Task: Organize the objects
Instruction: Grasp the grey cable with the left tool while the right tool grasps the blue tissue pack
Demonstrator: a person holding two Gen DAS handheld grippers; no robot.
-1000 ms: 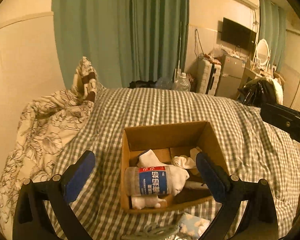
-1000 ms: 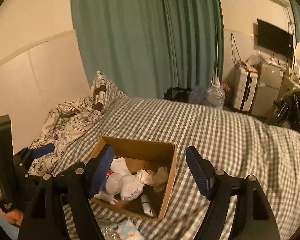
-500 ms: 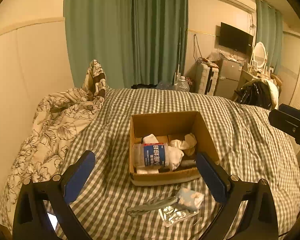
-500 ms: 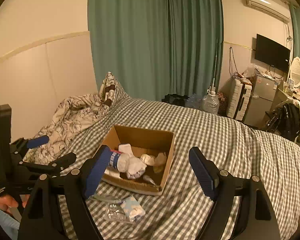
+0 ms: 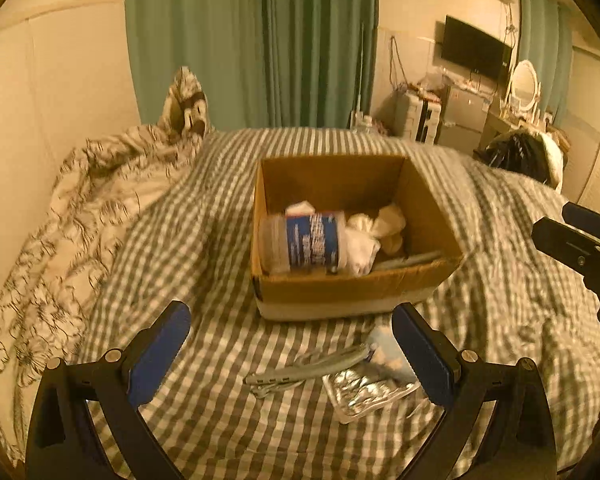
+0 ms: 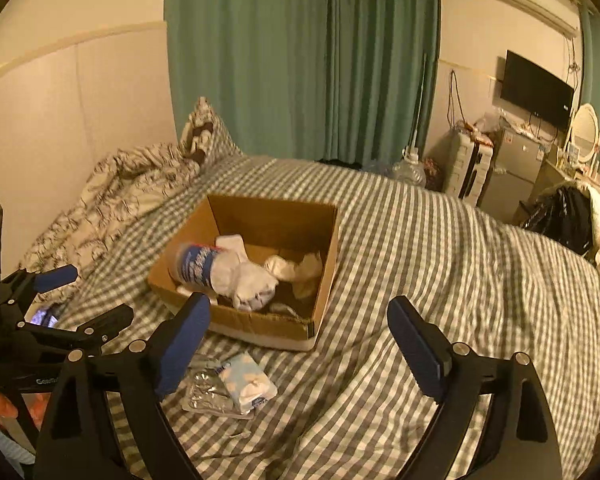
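Observation:
An open cardboard box (image 5: 352, 292) (image 6: 260, 326) sits on the checked bedspread. It holds a clear bottle with a blue label (image 5: 300, 242) (image 6: 198, 266), white socks (image 6: 252, 280) and crumpled cloth. In front of the box lie a grey metal tool (image 5: 308, 370), a silver foil packet (image 5: 364, 394) (image 6: 206, 394) and a light blue tissue pack (image 6: 248, 382). My left gripper (image 5: 292, 352) is open and empty, above these loose items. My right gripper (image 6: 296, 340) is open and empty, over the box's near right corner.
A floral duvet (image 5: 80, 216) and pillow are heaped at the left by the wall. Green curtains hang behind the bed. A TV, small fridge, suitcase and mirror stand at the far right. The left gripper (image 6: 56, 324) also shows at the left of the right wrist view.
Both grippers pulled back and up from the box, then the left came in lower again. The loose items in front of the box came into view. Both stayed open.

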